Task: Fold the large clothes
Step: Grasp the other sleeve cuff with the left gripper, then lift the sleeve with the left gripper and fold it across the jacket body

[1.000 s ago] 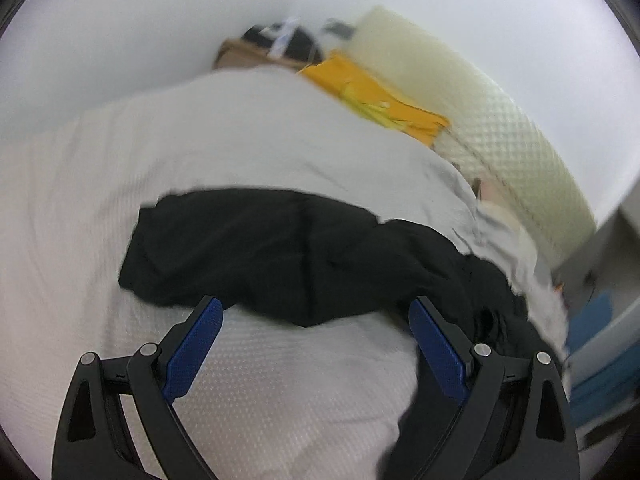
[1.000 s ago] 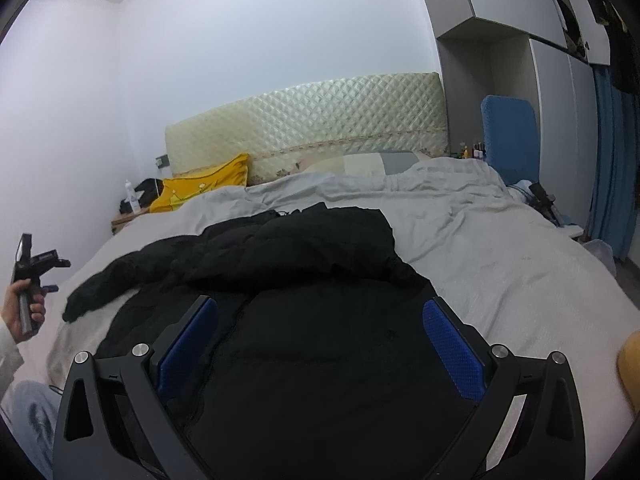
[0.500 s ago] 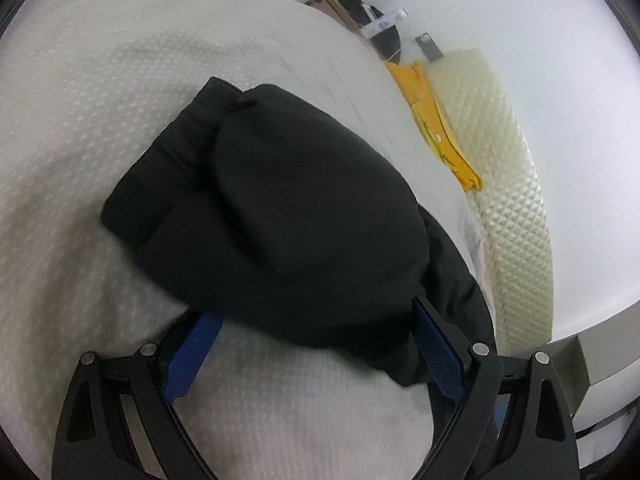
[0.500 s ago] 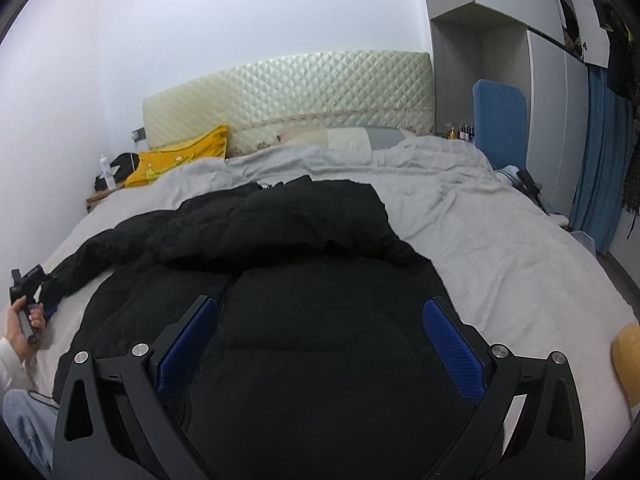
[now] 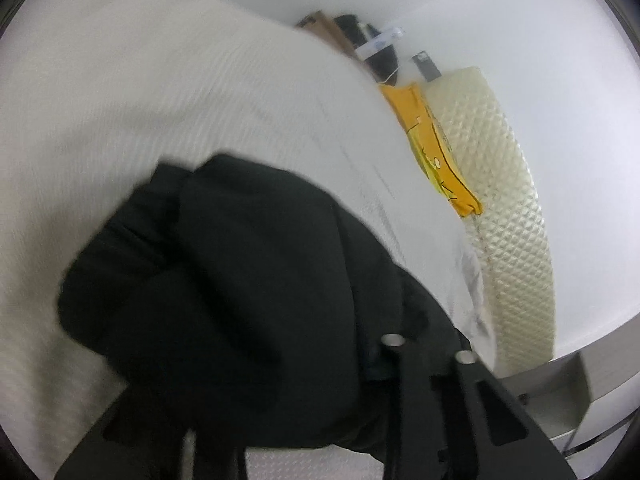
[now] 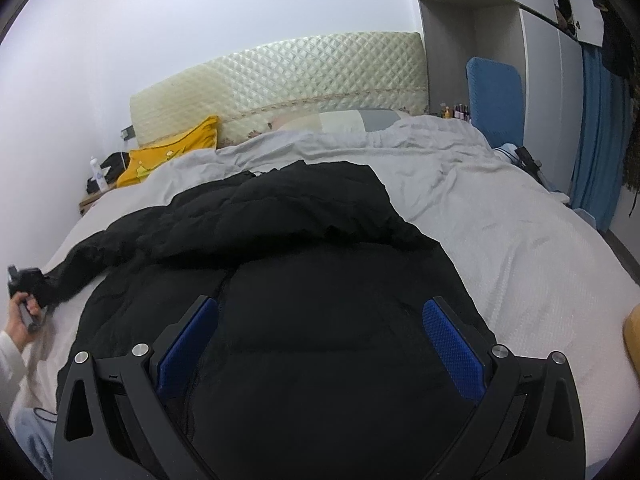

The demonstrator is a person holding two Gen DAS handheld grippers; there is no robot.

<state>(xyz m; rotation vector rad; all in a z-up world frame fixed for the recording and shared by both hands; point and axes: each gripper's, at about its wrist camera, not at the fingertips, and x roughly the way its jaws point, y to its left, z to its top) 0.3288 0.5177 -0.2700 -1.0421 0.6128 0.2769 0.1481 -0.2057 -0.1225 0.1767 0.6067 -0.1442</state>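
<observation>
Here a puffy black quilted jacket [image 6: 304,280] lay spread across the middle of a bed covered with a pale grey textured bedspread [image 6: 520,248], its body toward the foot and one long sleeve [image 6: 80,268] trailing off toward the left edge. The right claw [image 6: 320,344] hung low over the jacket's lower panel with its jaws wide, the blue ribbed pads [image 6: 452,344] apart and only black fabric showing below them; whether they touched the cloth could not be told.

At the far left of the right wrist view the left claw [image 6: 24,284] sat at the end of that sleeve, gripped by the person's hand [image 6: 18,320] in a white cuff. In the blurred left wrist view the sleeve end [image 5: 224,280] filled the space between the black arms of the claw and hid the pads; the jaws were closing on it, drawn in narrow around the bunched cuff.

Against the wall stood a cream diamond-quilted headboard [image 6: 280,76], with a yellow cushion [image 6: 172,156] leaning at its left end and a blue chair back [image 6: 496,96] beside the grey wardrobe [image 6: 500,40].
</observation>
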